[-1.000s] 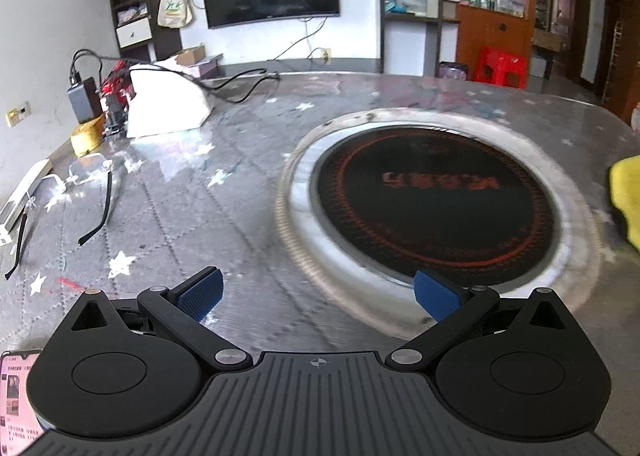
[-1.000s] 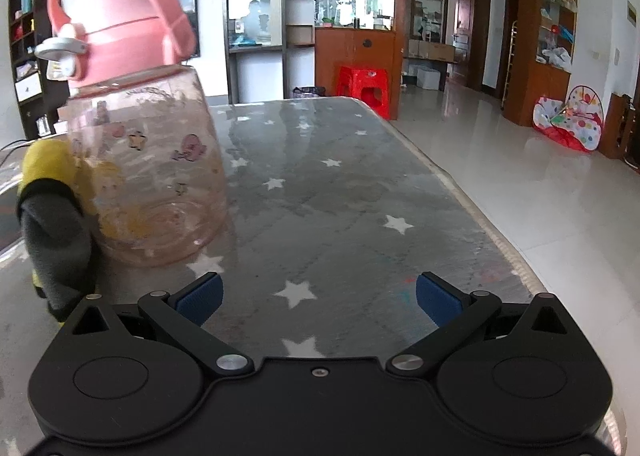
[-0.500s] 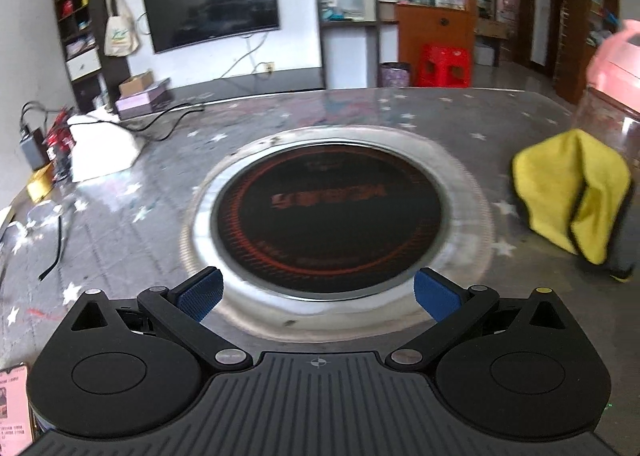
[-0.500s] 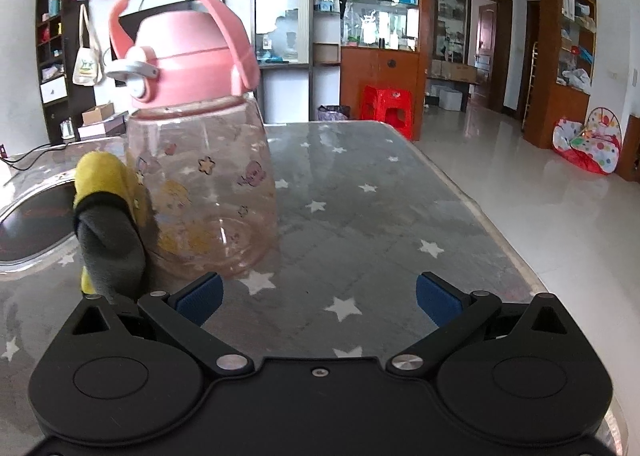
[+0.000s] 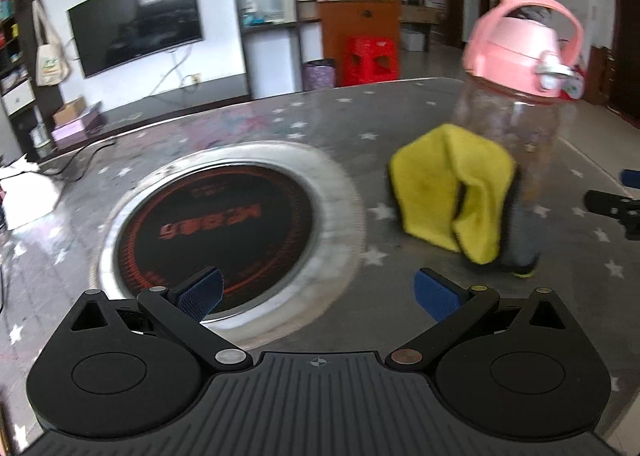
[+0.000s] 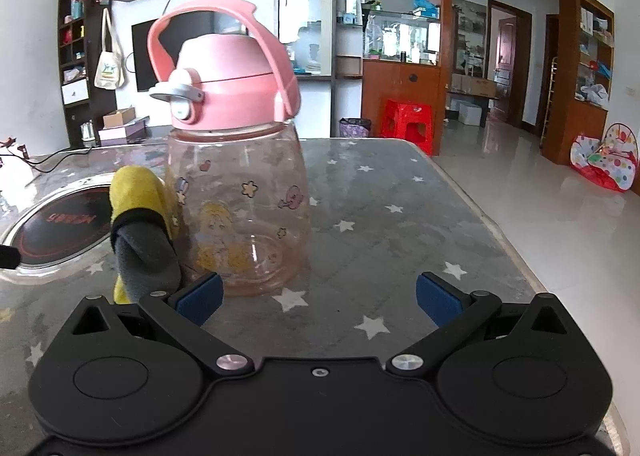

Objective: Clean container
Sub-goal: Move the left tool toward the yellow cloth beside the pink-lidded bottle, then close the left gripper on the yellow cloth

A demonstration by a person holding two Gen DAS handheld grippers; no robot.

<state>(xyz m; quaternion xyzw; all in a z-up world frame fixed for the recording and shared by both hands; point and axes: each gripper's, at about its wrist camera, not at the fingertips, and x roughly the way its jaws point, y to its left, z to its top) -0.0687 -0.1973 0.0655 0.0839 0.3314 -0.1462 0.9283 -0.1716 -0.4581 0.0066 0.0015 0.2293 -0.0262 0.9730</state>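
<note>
The clear bottle (image 6: 240,207) with its pink lid (image 6: 232,79) stands upright on the star-patterned surface (image 6: 400,215), just ahead of the right gripper (image 6: 318,296) and a little toward that gripper's left finger, outside the jaws and not touched by them. In the left wrist view the same bottle (image 5: 516,143) stands well ahead and off to the right of the left gripper (image 5: 318,294), nearer the surface's right edge than its middle. The bottle looks empty; cartoon prints and stars show on its wall, and the pink carry handle arches over the lid. A folded cloth (image 6: 144,232), yellow on one side and grey on the other, leans against the bottle's side that faces the round inset cooktop (image 5: 212,223); in the left wrist view the cloth (image 5: 452,195) lies between the cooktop and the bottle. The right gripper's jaws are spread wide and hold nothing, with the blue pads clear of the bottle. The left gripper's jaws are likewise spread wide and empty, hanging over the near rim of the cooktop.
</note>
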